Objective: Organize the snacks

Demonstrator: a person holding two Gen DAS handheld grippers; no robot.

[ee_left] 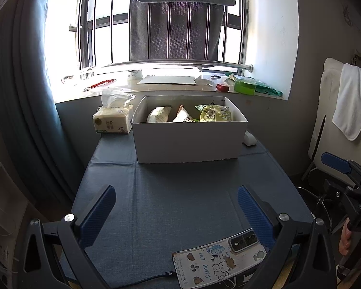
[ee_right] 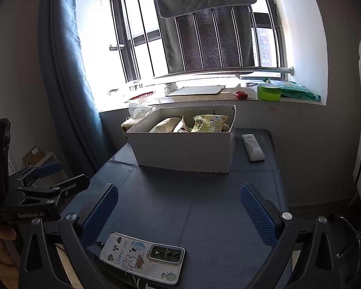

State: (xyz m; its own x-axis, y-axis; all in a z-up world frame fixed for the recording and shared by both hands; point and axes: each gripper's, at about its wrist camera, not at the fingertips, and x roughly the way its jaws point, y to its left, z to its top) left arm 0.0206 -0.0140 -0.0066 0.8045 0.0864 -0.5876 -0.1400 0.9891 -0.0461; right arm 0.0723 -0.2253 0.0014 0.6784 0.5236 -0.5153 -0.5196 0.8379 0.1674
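snacks (ee_left: 211, 113) sit in the white box (ee_left: 190, 142), well ahead of your tongs. left gripper (ee_left: 177, 213) and right gripper (ee_right: 179, 210) both spread wide, holding nothing; phone (ee_right: 142, 255) just below them.

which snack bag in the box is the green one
The green snack bag at the right end of the white box. The two other bags to its left are pale, whitish.

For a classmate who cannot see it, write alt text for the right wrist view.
A white box holding snack packets sits on a blue table, seen between the open right gripper's fingers. A phone lies face down nearby, a white remote sits right of the box, and the left gripper shows at the left edge.
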